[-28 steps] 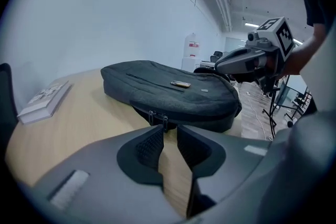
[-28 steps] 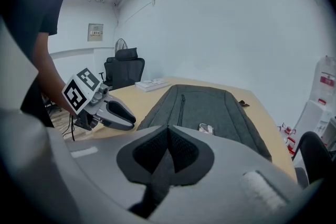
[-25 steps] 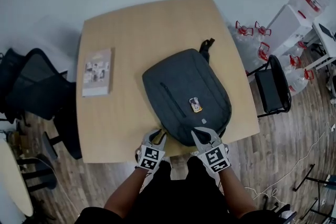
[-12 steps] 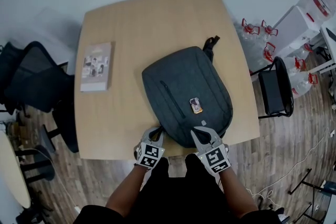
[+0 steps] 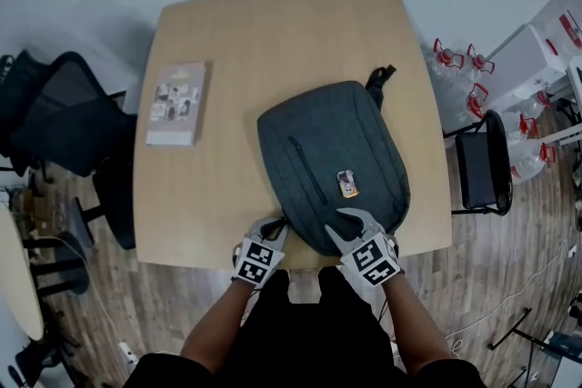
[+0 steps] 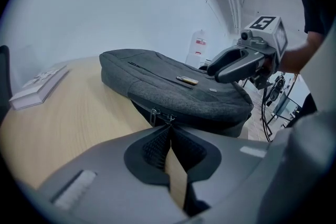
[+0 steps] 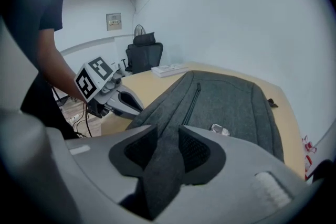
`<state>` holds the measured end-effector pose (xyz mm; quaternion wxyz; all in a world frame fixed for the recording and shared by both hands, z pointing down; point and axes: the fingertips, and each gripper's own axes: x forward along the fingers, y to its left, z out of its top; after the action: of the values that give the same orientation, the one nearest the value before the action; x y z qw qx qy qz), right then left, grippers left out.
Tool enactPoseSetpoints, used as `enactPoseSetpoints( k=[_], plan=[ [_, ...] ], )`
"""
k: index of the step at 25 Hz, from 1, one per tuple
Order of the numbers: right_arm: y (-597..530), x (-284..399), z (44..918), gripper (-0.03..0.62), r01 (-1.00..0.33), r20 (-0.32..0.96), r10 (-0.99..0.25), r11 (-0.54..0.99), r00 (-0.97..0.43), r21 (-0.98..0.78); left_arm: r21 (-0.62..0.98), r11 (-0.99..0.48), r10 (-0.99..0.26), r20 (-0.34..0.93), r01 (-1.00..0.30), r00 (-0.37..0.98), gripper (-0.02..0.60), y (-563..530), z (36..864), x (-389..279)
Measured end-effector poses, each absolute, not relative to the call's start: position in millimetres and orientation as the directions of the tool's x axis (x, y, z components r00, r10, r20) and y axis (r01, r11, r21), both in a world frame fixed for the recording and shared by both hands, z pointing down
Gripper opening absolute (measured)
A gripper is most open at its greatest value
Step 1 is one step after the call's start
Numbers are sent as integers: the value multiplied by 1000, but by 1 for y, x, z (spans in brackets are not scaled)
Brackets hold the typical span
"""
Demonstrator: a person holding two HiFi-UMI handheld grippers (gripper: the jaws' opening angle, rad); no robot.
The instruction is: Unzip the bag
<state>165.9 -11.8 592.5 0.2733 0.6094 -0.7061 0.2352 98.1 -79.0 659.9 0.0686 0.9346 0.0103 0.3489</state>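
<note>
The grey bag (image 5: 332, 159) is lying flat on the wooden counter (image 5: 255, 41), its lower end reaching the edge nearest the person. From the head view that near end is sitting partly under both tools, so the zip there is hard to make out.

In the left gripper view a small metal zip pull (image 6: 154, 116) is hanging at the bag's near seam. The left tongs (image 6: 169, 126) are pressing together at their tips right on it, though the pinch itself is barely showing.

The right tongs (image 7: 165, 131) have just been opening. They are standing apart now with a ridge of the bag's grey cloth rising between them, and are not squeezing it.

A small tag (image 5: 346, 184) is sitting on the bag's front. A book (image 5: 176, 103) is lying well apart, near the counter's left edge.
</note>
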Motion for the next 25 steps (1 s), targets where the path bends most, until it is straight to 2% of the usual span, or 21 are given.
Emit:
enactPoseSetpoints(
  k=[9,14,25],
  plan=[
    [-44,132,615,138,-944,730,-627,322,-270,-72,167,-985,83,642,-33,762,26,-78,657,99],
    [-50,125,634,138,-940,764,-576,322,-291,-115,179,-983,96,650,-29,753,26,-79,659,99],
    [-69,126,645,119,-963,761,-597,233,-253,-137,119,-993,100,682,24,725,26,-81,658,91]
  ],
)
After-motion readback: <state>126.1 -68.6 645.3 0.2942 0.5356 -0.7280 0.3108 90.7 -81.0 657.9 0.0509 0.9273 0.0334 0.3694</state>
